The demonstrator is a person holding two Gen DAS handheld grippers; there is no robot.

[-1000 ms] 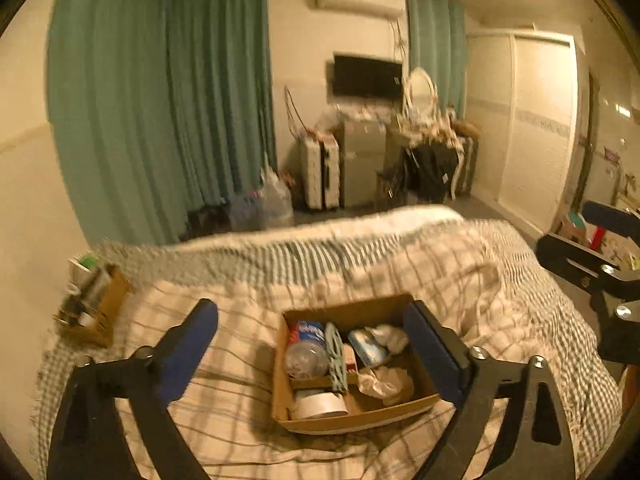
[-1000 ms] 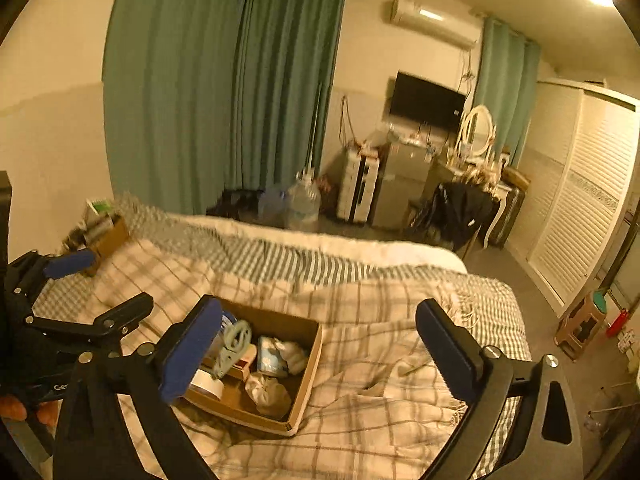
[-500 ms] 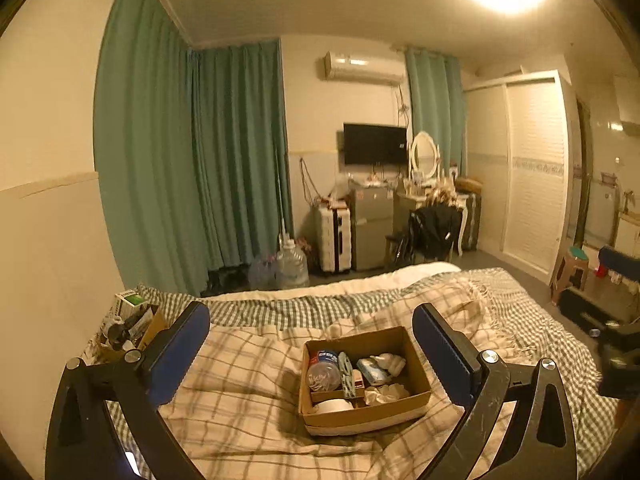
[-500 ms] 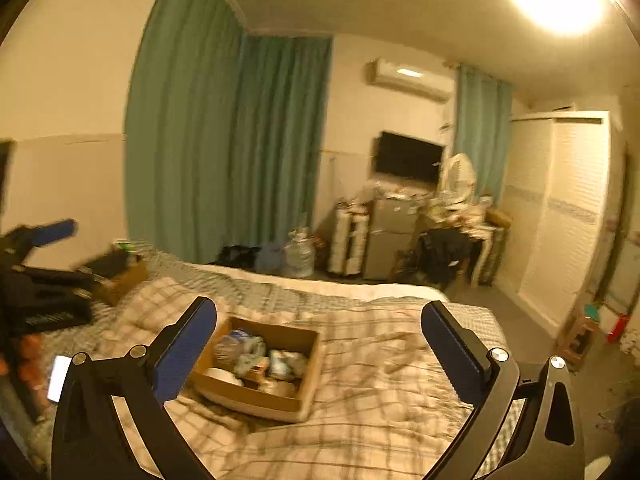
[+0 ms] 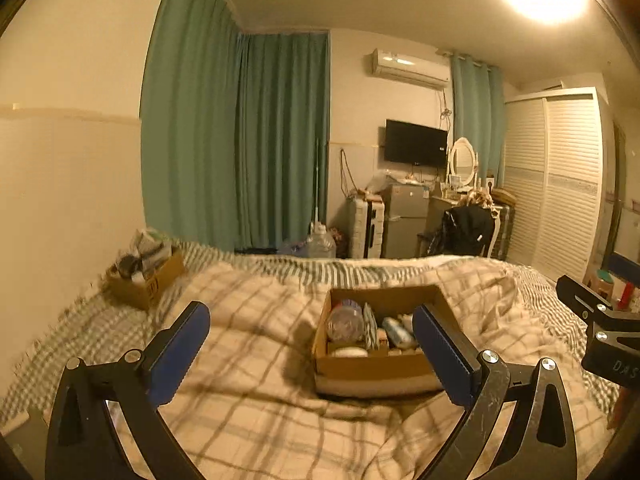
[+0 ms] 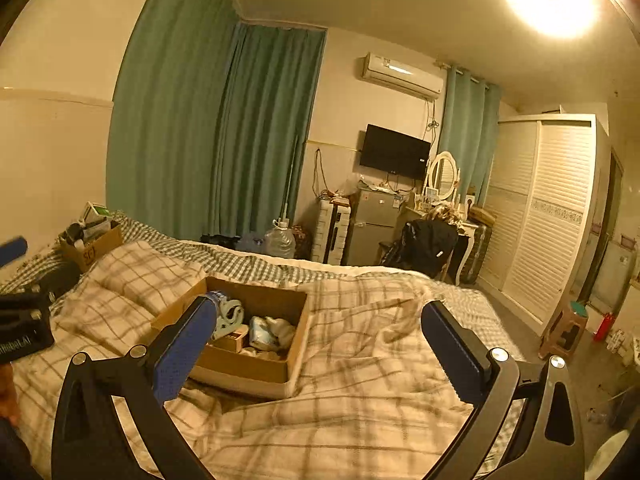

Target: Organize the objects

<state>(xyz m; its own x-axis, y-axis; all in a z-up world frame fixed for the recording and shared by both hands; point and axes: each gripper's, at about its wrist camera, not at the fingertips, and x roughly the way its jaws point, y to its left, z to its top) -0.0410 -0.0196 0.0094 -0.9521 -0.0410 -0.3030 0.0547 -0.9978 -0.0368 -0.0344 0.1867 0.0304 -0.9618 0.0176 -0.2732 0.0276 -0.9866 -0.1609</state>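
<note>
An open cardboard box (image 5: 372, 368) sits on the plaid blanket on the bed; it also shows in the right wrist view (image 6: 244, 364). It holds a clear bottle (image 5: 345, 322), a teal item (image 6: 229, 316), a white roll (image 5: 348, 352) and crumpled packets (image 6: 266, 332). My left gripper (image 5: 310, 346) is open and empty, held above the bed in front of the box. My right gripper (image 6: 316, 342) is open and empty, to the right of the box. A second cardboard box (image 5: 146, 278) with small items stands at the bed's far left corner.
The plaid blanket (image 5: 256, 392) covers the bed, with a checked sheet (image 6: 240, 262) at the far edge. Green curtains (image 5: 240, 140), a water jug (image 6: 280, 242), a fridge (image 5: 406, 220), a chair with dark clothes (image 6: 426, 246) and a white wardrobe (image 6: 548, 216) lie beyond. A stool (image 6: 566, 330) stands right of the bed.
Both views tilted up from the bed to take in the room, then settled. The box now sits nearer my left gripper's right finger. Both grippers stayed open.
</note>
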